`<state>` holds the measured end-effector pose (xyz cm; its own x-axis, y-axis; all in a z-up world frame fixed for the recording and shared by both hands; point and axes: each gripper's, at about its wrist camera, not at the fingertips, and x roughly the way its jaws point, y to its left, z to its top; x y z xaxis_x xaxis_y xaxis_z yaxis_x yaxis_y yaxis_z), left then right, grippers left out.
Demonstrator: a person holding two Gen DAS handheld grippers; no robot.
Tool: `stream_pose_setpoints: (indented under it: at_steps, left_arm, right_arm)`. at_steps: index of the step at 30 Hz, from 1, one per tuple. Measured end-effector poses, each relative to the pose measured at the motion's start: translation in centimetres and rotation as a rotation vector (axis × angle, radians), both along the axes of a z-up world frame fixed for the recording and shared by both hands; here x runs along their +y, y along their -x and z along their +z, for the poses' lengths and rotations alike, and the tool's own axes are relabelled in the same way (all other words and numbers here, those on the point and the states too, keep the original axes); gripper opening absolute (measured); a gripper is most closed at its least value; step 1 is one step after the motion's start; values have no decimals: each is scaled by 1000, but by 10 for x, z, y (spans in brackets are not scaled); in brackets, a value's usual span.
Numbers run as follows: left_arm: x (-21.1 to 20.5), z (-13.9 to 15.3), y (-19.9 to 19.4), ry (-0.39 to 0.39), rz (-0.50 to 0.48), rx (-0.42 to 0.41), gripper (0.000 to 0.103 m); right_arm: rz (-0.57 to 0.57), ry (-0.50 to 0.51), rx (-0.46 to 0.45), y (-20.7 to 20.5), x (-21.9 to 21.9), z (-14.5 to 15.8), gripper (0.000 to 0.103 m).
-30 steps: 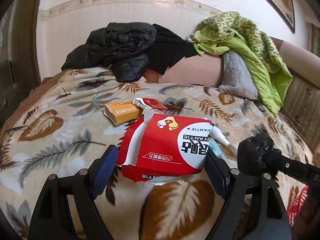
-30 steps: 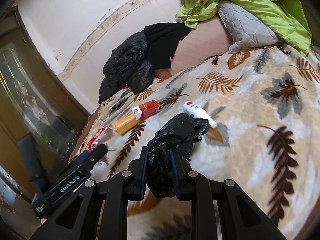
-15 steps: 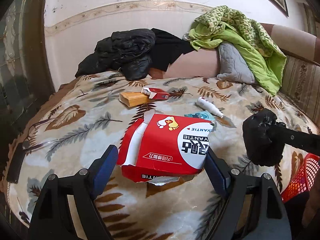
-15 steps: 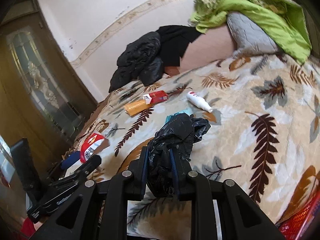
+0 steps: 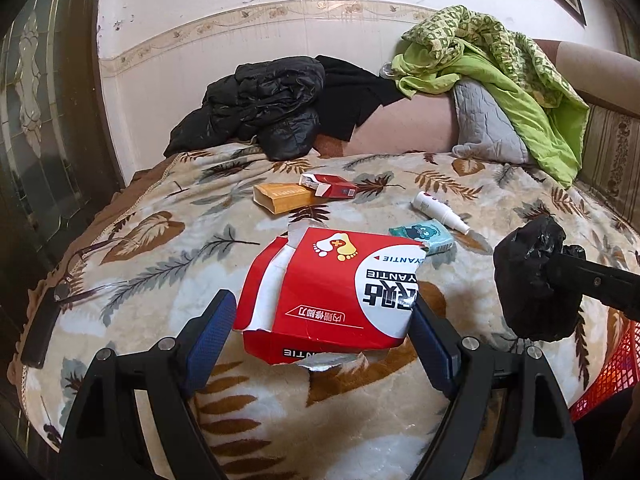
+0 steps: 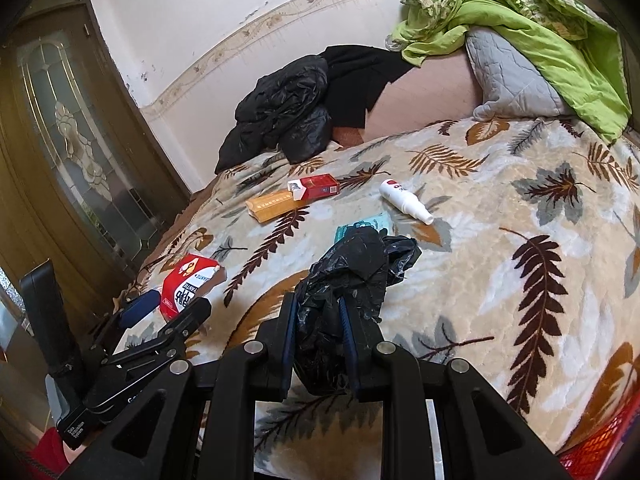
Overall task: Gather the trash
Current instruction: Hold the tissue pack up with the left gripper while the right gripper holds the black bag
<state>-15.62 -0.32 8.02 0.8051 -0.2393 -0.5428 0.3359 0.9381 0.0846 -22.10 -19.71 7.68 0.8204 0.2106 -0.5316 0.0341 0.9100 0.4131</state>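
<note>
A torn red and white cardboard box (image 5: 332,280) hangs above the leaf-patterned blanket (image 5: 160,240), gripped across its width by my left gripper (image 5: 320,304), whose blue pads press on both its sides. The right wrist view shows the same box (image 6: 188,280) in the left gripper (image 6: 168,300) at the lower left. My right gripper (image 6: 319,308) is shut on a crumpled black plastic bag (image 6: 352,264), which also appears at the right of the left wrist view (image 5: 528,280). On the bed lie an orange box (image 5: 280,196), a red cigarette pack (image 5: 332,188), a white bottle (image 5: 438,212) and a teal tissue pack (image 5: 424,234).
A red mesh basket (image 5: 612,368) shows at the lower right, beside the bed. Black jackets (image 5: 264,108), a grey pillow (image 5: 484,124) and a green quilt (image 5: 500,64) pile up against the headboard. Eyeglasses (image 5: 76,280) and a dark flat object (image 5: 40,328) lie at the bed's left edge.
Both grippers have drawn back from the bed with their loads still held, so more of the blanket shows. The red basket has come into view at the lower right.
</note>
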Motion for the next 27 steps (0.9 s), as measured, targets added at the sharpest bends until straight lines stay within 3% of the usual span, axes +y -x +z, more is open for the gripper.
stream_pose_setpoints:
  at_steps: [27]
  left_arm:
    - [-7,-4,2,-1,-9,2,83]
  right_arm:
    - [-2,2,5,-2,-2,-2,22]
